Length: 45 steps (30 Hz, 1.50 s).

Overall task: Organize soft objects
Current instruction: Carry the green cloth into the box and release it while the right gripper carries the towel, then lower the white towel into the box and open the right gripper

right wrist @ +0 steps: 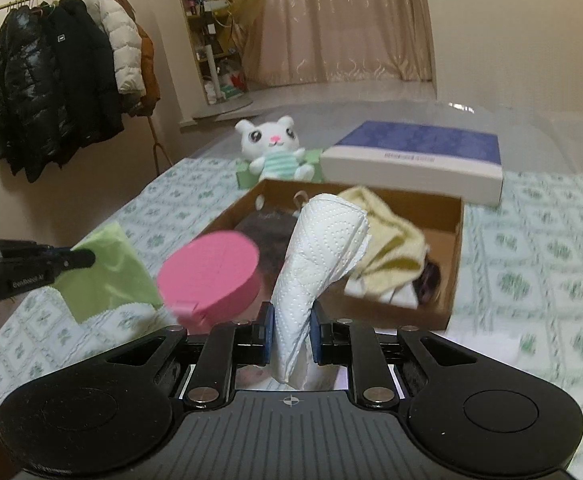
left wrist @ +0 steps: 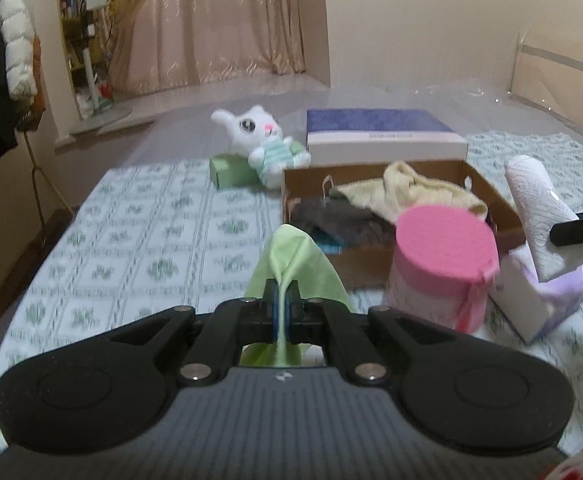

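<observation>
My left gripper [left wrist: 282,312] is shut on a light green cloth [left wrist: 295,264], which hangs from its pads above the bed. From the right wrist view the same cloth [right wrist: 107,272] hangs at the left, pinched by the left gripper [right wrist: 87,258]. My right gripper [right wrist: 290,334] is shut on a folded white paper towel [right wrist: 323,256] that stands up between its pads. That towel [left wrist: 539,208] also shows at the right of the left wrist view, with the right gripper's fingers [left wrist: 579,230] on it. The open cardboard box [left wrist: 291,184] holds a yellow towel [left wrist: 419,192] and dark cloths [left wrist: 331,220].
A pink round lidded box [left wrist: 443,264] stands in front of the cardboard box. A white plush rabbit [left wrist: 263,140] leans on a green packet [left wrist: 227,168]. Behind lies a blue-and-white flat box [left wrist: 383,136]. A white and lilac tissue pack [left wrist: 531,296] sits at the right. Coats [right wrist: 63,80] hang at the left.
</observation>
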Available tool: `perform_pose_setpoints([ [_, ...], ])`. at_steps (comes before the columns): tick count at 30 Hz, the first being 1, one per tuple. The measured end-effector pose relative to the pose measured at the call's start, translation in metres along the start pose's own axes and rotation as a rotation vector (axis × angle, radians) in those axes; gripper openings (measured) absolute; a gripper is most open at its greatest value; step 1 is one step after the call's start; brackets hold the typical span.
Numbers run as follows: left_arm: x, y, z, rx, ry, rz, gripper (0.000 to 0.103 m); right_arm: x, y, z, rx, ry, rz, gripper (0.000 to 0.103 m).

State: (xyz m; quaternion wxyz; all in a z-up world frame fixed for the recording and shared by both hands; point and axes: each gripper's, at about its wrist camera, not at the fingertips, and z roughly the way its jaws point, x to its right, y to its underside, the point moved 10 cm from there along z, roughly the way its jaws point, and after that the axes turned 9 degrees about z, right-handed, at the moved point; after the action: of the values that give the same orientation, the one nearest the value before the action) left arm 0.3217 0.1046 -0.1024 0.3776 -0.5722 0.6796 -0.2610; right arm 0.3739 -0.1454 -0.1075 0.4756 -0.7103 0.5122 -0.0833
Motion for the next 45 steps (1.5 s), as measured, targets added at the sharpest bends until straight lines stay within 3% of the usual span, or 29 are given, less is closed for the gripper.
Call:
perform_pose_setpoints([
  [9, -0.003, -0.061, 0.034, 0.066, 0.019, 0.041, 0.002, 0.018, -0.039, 0.029, 0.014, 0.002, -0.06, 0.018],
  [15, 0.01, -0.096, 0.068, 0.085, 0.074, 0.064, 0.002, 0.032, -0.055, 0.054, 0.004, -0.01, -0.067, 0.018],
  [29, 0.061, -0.13, 0.153, 0.048, 0.298, 0.107, 0.003, 0.054, -0.064, 0.087, -0.029, -0.005, -0.075, 0.018],
  [34, 0.073, -0.132, 0.168, 0.034, 0.402, 0.103, 0.011, 0.057, -0.061, 0.095, -0.04, -0.005, -0.071, 0.018],
  [36, 0.074, -0.129, 0.175, 0.022, 0.411, 0.098, 0.02, 0.057, -0.059, 0.098, -0.05, -0.007, -0.068, 0.019],
  [42, 0.058, -0.116, 0.189, -0.015, 0.329, 0.082, 0.02, 0.056, -0.054, 0.11, -0.078, -0.023, -0.075, 0.019],
  [45, 0.049, -0.109, 0.191, -0.029, 0.325, 0.056, 0.02, 0.056, -0.052, 0.116, -0.09, -0.03, -0.075, 0.019],
])
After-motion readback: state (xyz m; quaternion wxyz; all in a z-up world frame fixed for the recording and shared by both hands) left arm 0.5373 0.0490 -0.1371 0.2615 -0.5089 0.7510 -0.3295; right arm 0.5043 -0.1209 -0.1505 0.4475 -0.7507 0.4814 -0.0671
